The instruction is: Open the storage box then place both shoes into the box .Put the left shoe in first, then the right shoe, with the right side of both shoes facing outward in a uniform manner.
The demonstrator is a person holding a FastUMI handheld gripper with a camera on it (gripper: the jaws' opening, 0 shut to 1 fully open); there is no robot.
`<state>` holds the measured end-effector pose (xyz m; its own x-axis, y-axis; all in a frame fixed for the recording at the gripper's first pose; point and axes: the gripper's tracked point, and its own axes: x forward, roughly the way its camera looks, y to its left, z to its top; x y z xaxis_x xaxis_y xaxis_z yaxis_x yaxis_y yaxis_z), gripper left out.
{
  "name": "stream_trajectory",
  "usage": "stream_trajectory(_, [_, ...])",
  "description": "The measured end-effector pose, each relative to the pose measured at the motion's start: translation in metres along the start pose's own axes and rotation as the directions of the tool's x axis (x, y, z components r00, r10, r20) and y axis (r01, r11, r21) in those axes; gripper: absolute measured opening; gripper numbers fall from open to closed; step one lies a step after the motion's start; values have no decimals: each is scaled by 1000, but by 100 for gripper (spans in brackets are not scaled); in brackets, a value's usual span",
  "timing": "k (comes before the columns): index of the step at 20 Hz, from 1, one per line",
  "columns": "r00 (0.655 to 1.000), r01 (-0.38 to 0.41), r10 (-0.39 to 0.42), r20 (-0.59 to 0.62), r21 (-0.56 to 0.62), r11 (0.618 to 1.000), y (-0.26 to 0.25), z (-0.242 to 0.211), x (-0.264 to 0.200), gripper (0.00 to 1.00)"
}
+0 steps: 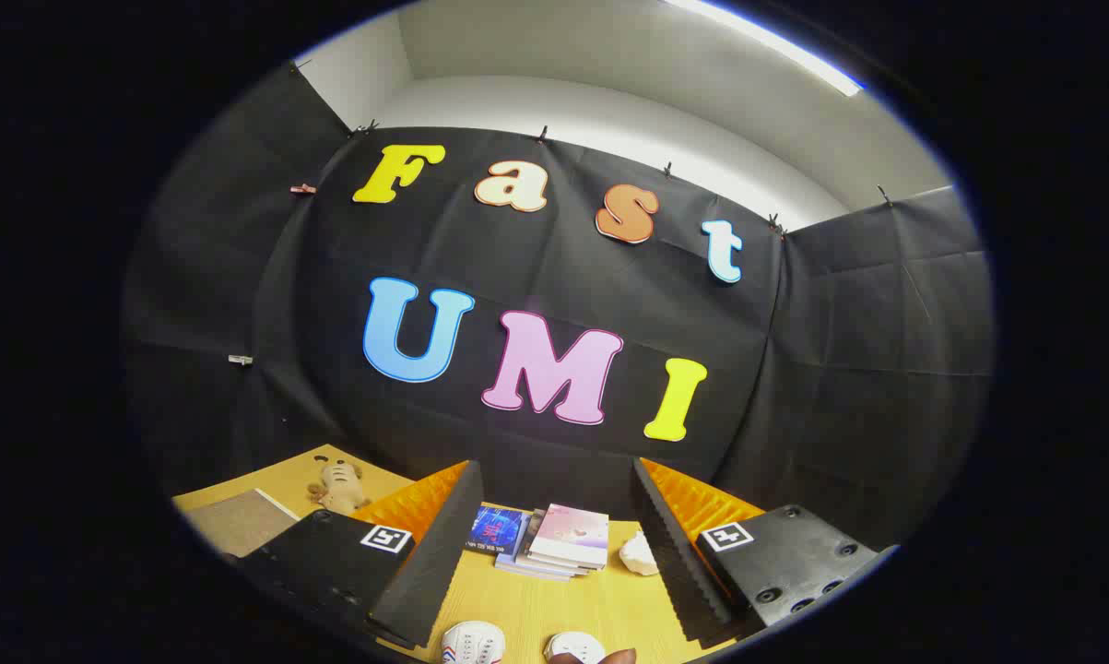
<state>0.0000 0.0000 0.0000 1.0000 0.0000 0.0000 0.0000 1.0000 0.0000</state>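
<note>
My claw (554, 544) hangs above the wooden table (563, 609) with its two fingers spread wide apart and nothing between them but bare air and tabletop. The left finger (430, 553) and the right finger (678, 553) each show a dark ribbed pad backed with orange, and each carries a small square marker on its black mount.

Nearest to me, low between the fingers, sit the two white shoes. The left shoe (473, 643) shows only its rounded toe with a red and blue stripe; the right shoe (577, 648) is cut off lower still, and something dark brownish overlaps its near edge that I cannot make out.

Farther on, between the fingers, a stack of books (563, 542) lies flat, with a blue-covered book (497, 530) just to its left. Just right of the stack, close against my right finger, is a small crumpled white lump (639, 553), partly hidden by the pad.

Far left, beyond my left finger, a small plush toy (340, 486) lies on the table, and near it a flat greyish board (241, 521), partly hidden behind my left mount.
</note>
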Motion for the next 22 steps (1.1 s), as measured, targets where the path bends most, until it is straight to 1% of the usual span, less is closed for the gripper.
stream_trajectory(6, [1000,-12,13,24,-26,1000,6,5,-3,97])
stream_trajectory(9, [1000,-17,17,17,-34,999,7,3,-4,97])
stream_trajectory(20, [999,-38,38,3,-27,999,12,-2,-6,97])
stream_trajectory(22, [999,-53,53,-6,-18,998,16,-5,-6,97])
